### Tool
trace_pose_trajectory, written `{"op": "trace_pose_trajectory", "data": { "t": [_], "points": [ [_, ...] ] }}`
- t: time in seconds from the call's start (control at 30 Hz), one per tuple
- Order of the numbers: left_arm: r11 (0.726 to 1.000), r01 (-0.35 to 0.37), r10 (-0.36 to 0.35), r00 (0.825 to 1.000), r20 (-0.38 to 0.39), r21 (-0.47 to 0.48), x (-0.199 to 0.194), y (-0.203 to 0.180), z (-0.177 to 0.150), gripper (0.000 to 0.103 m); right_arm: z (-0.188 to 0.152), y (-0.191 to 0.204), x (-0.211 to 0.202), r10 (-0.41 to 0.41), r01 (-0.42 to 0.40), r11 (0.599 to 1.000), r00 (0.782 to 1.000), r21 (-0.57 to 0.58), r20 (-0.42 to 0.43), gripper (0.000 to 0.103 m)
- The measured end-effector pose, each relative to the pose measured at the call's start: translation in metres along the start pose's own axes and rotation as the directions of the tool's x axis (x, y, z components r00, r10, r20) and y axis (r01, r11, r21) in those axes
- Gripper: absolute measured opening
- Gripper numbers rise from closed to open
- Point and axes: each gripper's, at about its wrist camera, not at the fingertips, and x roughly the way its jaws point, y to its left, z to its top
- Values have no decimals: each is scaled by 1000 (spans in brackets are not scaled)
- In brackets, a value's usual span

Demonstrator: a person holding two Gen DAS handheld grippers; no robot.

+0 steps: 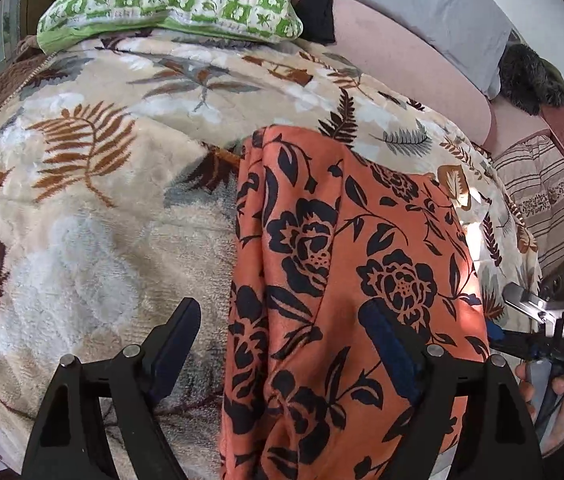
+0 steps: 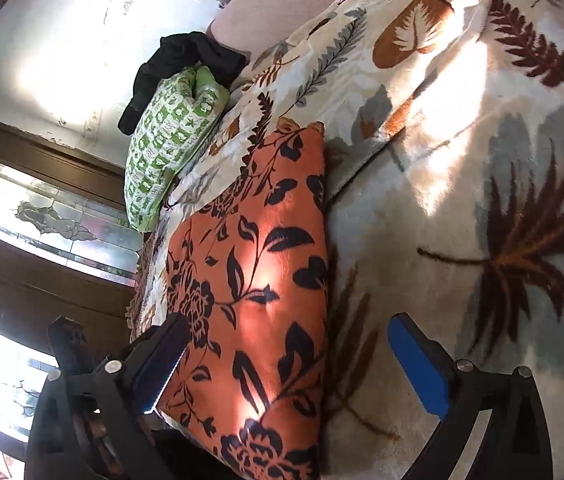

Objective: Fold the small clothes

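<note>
An orange garment with a black flower print (image 1: 346, 264) lies folded in a long strip on a cream blanket with leaf patterns (image 1: 94, 208). My left gripper (image 1: 282, 340) hangs open over the garment's near left edge, with one finger above the blanket and the other above the cloth. In the right wrist view the same garment (image 2: 250, 280) runs away from me between the wide-open jaws of my right gripper (image 2: 288, 360), and neither pad presses on it. The right gripper (image 1: 542, 320), held in a hand, also shows at the garment's right side.
A green and white checked pillow (image 1: 170, 0) and a black garment (image 1: 314, 0) lie at the blanket's far end. A grey pillow (image 1: 434, 12) rests on a pink sheet, with a striped quilt (image 1: 542, 200) to the right. A dark-framed glass window (image 2: 42, 216) stands beyond the bed.
</note>
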Motion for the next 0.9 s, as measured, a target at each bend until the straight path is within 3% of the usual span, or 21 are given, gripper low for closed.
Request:
{"op": "trace_pose_trajectory", "data": {
  "t": [0.07, 0.13, 0.17, 0.2, 0.23, 0.27, 0.3, 0.4, 0.6, 0.7, 0.9],
  "points": [
    [1000, 3, -3, 997, -78, -8, 22, 2, -2, 91, 8, -5, 23, -23, 25, 999, 998, 33, -57, 102],
    [1000, 10, -8, 999, -46, 30, 21, -2, -4, 91, 11, 9, 32, -32, 28, 998, 997, -50, -63, 100],
    [999, 13, -11, 998, -55, 44, 22, -4, -4, 84, 11, 17, 39, -3, -5, 997, 995, -81, -104, 81],
    [998, 38, -35, 998, -60, 42, 22, -4, -4, 74, 10, 22, 46, -24, 10, 996, 989, -93, -149, 61],
    [995, 96, -94, 993, -77, 22, 23, -3, -3, 53, 9, 27, 51, -62, 43, 991, 987, -125, -151, 56],
    [994, 106, -106, 992, -76, 2, 21, -3, -1, 46, 7, 32, 52, -88, 64, 986, 985, -156, -148, 45],
    [995, 97, -96, 993, -66, 12, 18, -5, -1, 43, 7, 36, 50, -99, 75, 982, 986, -173, -135, 41],
    [996, 82, -81, 997, -16, 42, 5, -22, 1, 36, 10, 54, 34, -93, 69, 970, 991, -233, -94, 36],
    [983, 152, -164, 980, 114, 105, -21, -77, 31, 35, 39, 84, -19, -89, 88, 931, 996, -355, 15, 35],
    [973, 182, -202, 970, 137, 144, -19, -110, 49, 35, 67, 77, -54, -67, 82, 930, 996, -358, 55, 35],
    [971, 161, -185, 975, 126, 177, 21, -159, 68, 35, 110, 37, -84, -43, 74, 936, 994, -343, 97, 35]
  ]
}}
